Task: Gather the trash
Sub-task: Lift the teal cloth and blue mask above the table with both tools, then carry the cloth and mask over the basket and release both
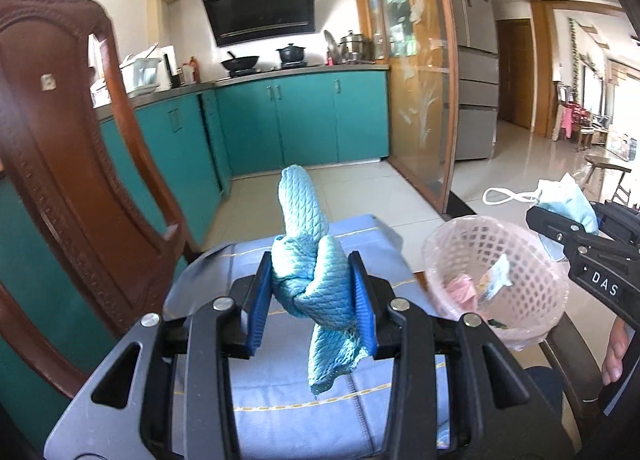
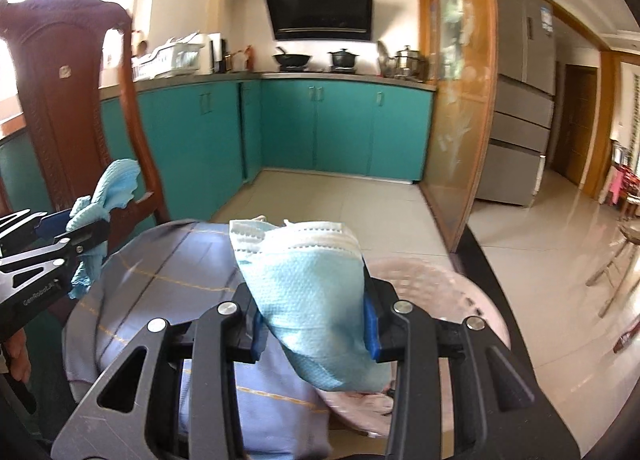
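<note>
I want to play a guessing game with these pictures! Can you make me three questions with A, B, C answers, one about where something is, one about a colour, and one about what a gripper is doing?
1. Where is the pink mesh basket?
A. To the right of the left gripper, on a chair
B. On the kitchen counter
C. Hanging on the fridge

2. What colour are the kitchen cabinets?
A. Red
B. Teal green
C. White

3. What is the right gripper doing?
A. Open and empty
B. Holding a pot
C. Shut on a face mask

Answers:
1. A, because the left wrist view shows the basket to the right of the gripper, resting on a chair.
2. B, because every cabinet door under and above the counter is teal green.
3. C, because the blue pads press on both sides of the light blue face mask.
</note>
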### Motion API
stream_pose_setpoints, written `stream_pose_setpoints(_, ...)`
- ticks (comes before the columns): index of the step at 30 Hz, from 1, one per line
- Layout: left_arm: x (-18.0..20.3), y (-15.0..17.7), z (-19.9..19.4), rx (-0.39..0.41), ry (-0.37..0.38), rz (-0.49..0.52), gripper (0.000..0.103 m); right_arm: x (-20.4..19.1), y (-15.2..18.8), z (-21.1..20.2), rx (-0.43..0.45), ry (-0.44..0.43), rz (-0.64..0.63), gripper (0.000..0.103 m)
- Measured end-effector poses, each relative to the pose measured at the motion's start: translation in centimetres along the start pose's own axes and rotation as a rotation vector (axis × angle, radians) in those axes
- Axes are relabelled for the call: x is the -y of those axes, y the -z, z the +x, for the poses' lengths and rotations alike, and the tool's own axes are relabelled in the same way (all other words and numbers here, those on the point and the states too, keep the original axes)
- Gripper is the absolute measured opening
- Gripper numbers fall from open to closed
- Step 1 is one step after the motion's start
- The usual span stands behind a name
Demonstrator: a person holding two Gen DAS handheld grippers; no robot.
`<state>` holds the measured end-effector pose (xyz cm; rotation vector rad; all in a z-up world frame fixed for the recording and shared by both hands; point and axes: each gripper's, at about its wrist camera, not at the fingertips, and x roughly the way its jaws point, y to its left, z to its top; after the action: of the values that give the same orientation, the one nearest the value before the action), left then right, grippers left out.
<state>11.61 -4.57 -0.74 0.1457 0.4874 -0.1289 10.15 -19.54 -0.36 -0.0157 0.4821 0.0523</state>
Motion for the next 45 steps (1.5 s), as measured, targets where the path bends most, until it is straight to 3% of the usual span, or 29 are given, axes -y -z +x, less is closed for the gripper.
stream_pose_setpoints(10, 7.3, -0.5, 2.8, -0.028, 0.192, 0.055, 0.038, 6.8, 2.4, -2.6, -0.002, 0.147, 0.116, 0.037)
stream_pose_setpoints(15, 11.2, -0.5, 4.7, -0.041, 0.250, 0.098, 0.038, 9.8, 3.8, -3.4, -0.015, 0.206, 0.164, 0.037)
stream_pose_setpoints(21, 15.4, -0.4, 7.8, -0.064, 0.273, 0.148, 0.038, 12.4, 5.5, -3.2, -0.039, 0.227, 0.209, 0.037)
stream_pose_setpoints(25, 17.2, -0.1, 10.8, -0.125, 0.296, 0.156, 0.038, 13.7, 6.2, -2.6, -0.056, 0.222, 0.230, 0.037)
stream_pose_setpoints(32, 19.6, 1.0, 14.2, -0.215, 0.357, 0.190, 0.038, 14.2, 7.1, -0.5, -0.094, 0.178, 0.265, 0.037)
stream_pose_setpoints(37, 20.4, 0.9, 15.5, -0.229, 0.361, 0.200, 0.039, 13.7, 7.0, 0.9, -0.107, 0.154, 0.262, 0.037)
stream_pose_setpoints(40, 20.5, 1.0, 15.6, -0.234, 0.368, 0.215, 0.043, 13.7, 6.7, 1.3, -0.108, 0.148, 0.260, 0.037)
stream_pose_setpoints(42, 20.7, 1.0, 15.5, -0.223, 0.366, 0.224, 0.052, 13.9, 6.7, 1.3, -0.106, 0.148, 0.261, 0.037)
stream_pose_setpoints(44, 20.6, 0.8, 15.4, -0.205, 0.350, 0.222, 0.068, 14.0, 6.7, 1.4, -0.106, 0.145, 0.265, 0.037)
stream_pose_setpoints(45, 20.4, 0.7, 15.3, -0.201, 0.348, 0.218, 0.069, 14.0, 6.7, 1.5, -0.107, 0.140, 0.269, 0.037)
